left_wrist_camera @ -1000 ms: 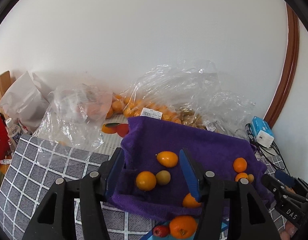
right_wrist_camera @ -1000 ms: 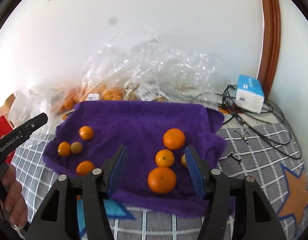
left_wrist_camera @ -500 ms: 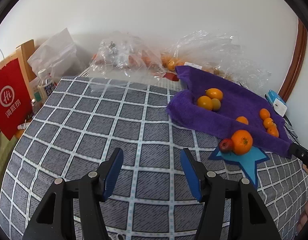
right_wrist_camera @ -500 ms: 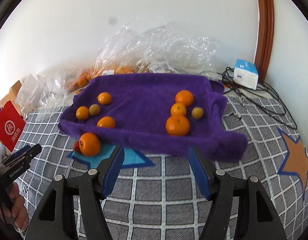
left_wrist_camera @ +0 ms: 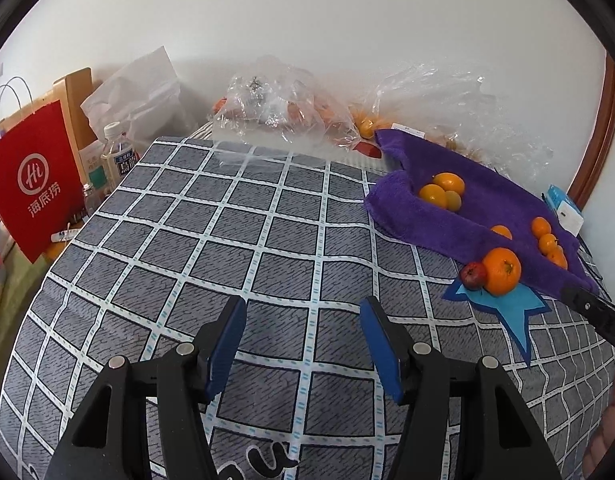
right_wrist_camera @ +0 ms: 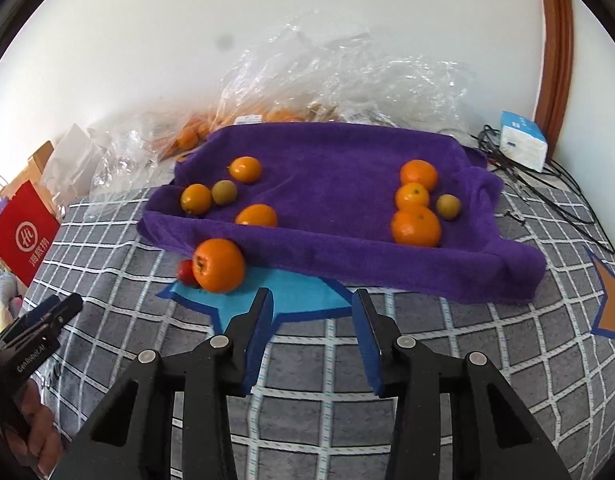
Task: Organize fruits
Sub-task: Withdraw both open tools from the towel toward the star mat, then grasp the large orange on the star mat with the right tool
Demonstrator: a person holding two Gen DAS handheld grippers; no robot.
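Fruits spread across a purple towel (right_wrist_camera: pixel 339 184) on the grey checked cover (left_wrist_camera: pixel 227 240): four small ones grouped at the left end (right_wrist_camera: pixel 223 192), four more at the right end (right_wrist_camera: pixel 421 200). Off the towel, just beyond its near left edge, a big orange (right_wrist_camera: pixel 218 266) touching a small red fruit (right_wrist_camera: pixel 186 272), both on a blue star patch (right_wrist_camera: pixel 291 288). Right gripper (right_wrist_camera: pixel 312 304) just near of that patch, blue pads parted, nothing between them, big orange a little to its far left. Left gripper (left_wrist_camera: pixel 303 312) over bare checked cover, pads likewise spread and empty, well apart from the towel, which lies to its far right. Behind the towel against the white wall, crumpled clear plastic bags (right_wrist_camera: pixel 339 80) with more orange fruit inside. Far right, a white-and-blue box (right_wrist_camera: pixel 523 146) beside tangled black cables (right_wrist_camera: pixel 519 172). Far left, a red paper bag (left_wrist_camera: pixel 31 184) and a water bottle (left_wrist_camera: pixel 117 154). Nothing between either gripper and the fruit.
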